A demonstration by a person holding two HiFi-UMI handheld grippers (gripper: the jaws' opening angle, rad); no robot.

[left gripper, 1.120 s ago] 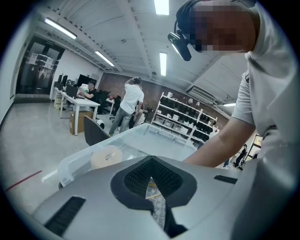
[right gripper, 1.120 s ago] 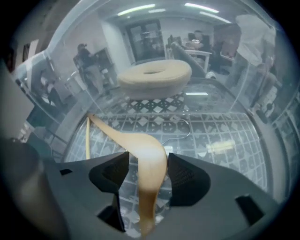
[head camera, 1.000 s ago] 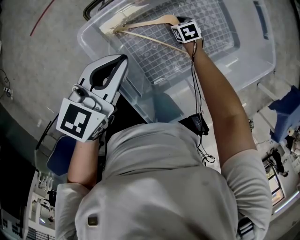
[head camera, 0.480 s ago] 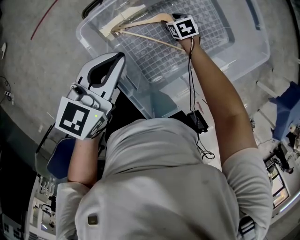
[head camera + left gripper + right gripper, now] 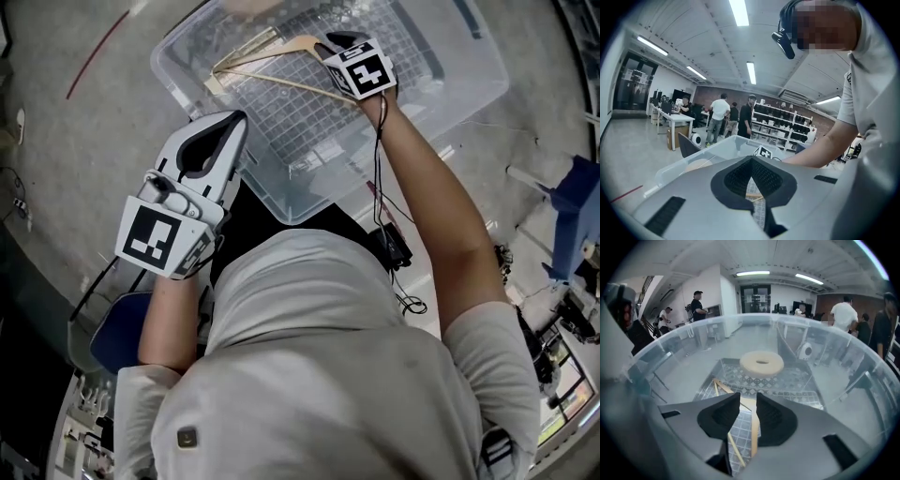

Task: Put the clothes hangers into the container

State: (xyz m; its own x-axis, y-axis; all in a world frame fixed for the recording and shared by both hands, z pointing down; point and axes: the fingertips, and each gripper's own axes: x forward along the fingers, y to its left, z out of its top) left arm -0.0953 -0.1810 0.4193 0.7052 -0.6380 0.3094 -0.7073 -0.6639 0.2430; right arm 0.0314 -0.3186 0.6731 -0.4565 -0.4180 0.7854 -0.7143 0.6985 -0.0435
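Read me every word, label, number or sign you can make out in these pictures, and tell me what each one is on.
No readable text anywhere.
Black-and-white marker cubes: square patterns only, no letters or digits.
Small dark tag on the grey shirt: too small to read.
Dark background shelves: contents too blurred to read.

2 tools (image 5: 239,118) (image 5: 748,400), 1 bin (image 5: 469,89), 1+ hangers (image 5: 281,49)

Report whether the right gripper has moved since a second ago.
Yes. The right gripper has risen off the hanger on the container floor, toward the camera; its jaws have just been closing, empty.
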